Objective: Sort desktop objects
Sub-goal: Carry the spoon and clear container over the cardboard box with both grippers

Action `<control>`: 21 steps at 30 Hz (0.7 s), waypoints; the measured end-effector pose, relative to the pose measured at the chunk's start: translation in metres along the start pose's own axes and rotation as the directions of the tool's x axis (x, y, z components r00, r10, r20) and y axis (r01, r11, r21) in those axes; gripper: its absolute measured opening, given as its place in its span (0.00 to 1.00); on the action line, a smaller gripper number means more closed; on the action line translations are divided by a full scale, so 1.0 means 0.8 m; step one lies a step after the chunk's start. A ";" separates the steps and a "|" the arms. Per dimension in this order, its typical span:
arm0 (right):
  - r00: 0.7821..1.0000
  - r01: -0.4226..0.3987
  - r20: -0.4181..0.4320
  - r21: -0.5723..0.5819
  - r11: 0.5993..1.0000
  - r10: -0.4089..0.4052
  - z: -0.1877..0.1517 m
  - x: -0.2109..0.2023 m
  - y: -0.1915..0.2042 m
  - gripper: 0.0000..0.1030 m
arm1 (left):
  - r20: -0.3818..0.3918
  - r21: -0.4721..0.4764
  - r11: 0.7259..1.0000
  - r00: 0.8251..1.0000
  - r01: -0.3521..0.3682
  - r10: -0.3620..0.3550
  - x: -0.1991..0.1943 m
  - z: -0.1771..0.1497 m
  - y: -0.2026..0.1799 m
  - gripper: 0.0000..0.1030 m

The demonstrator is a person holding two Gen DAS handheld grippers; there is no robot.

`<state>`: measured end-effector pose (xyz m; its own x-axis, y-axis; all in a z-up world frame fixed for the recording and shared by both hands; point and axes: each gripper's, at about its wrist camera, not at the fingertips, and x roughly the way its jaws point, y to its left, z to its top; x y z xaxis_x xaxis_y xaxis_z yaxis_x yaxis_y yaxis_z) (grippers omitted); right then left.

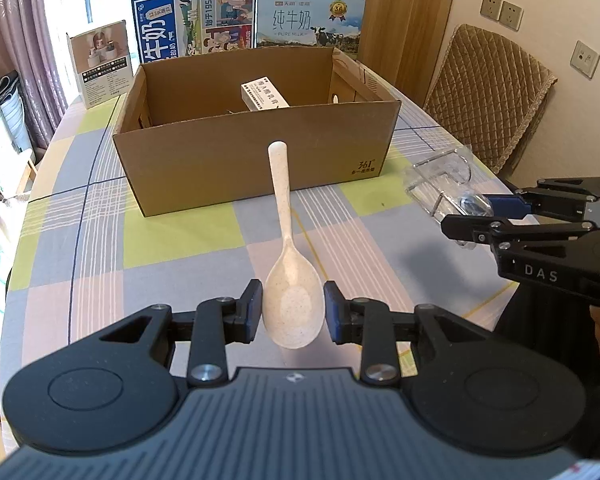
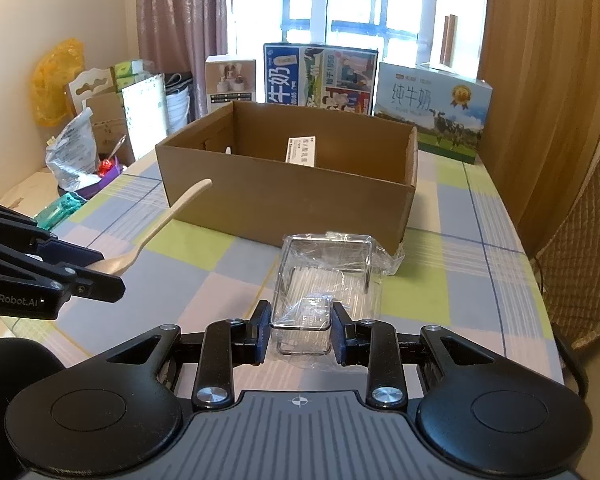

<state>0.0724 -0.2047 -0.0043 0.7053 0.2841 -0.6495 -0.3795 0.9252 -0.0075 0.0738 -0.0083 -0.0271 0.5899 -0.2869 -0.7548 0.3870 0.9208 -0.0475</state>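
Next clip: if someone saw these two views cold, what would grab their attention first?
Probably the cream spoon, its bowl clamped in the left gripper with the handle pointing at the open cardboard box in the middle of the checked table. Next, the right gripper closed on a plastic-wrapped wire rack just in front of that box, which holds one small white carton.

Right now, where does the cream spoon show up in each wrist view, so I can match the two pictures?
Left wrist view: the spoon is at centre, bowl clamped in the left gripper, handle pointing toward the cardboard box.
Right wrist view: the spoon is at the left edge, sticking out of the left gripper.
Shared landmark: the cardboard box, just beyond the spoon's handle tip.
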 end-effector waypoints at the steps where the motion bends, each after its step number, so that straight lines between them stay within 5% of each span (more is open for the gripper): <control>1: 1.000 0.000 0.000 0.001 1.000 0.000 0.000 -0.001 0.000 0.27 | 0.000 0.001 1.000 1.000 0.000 0.000 0.001 0.001 0.002 0.26; 21: 0.996 0.029 0.087 -0.048 0.998 -0.025 0.097 0.041 -0.050 0.27 | 0.064 0.065 0.998 0.998 -0.028 0.023 0.038 0.108 0.047 0.26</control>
<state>0.1575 -0.2130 0.0339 0.7642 0.2817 -0.5802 -0.3870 0.9199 -0.0631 0.1674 -0.0049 0.0043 0.6432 -0.2817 -0.7120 0.4157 0.9094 0.0158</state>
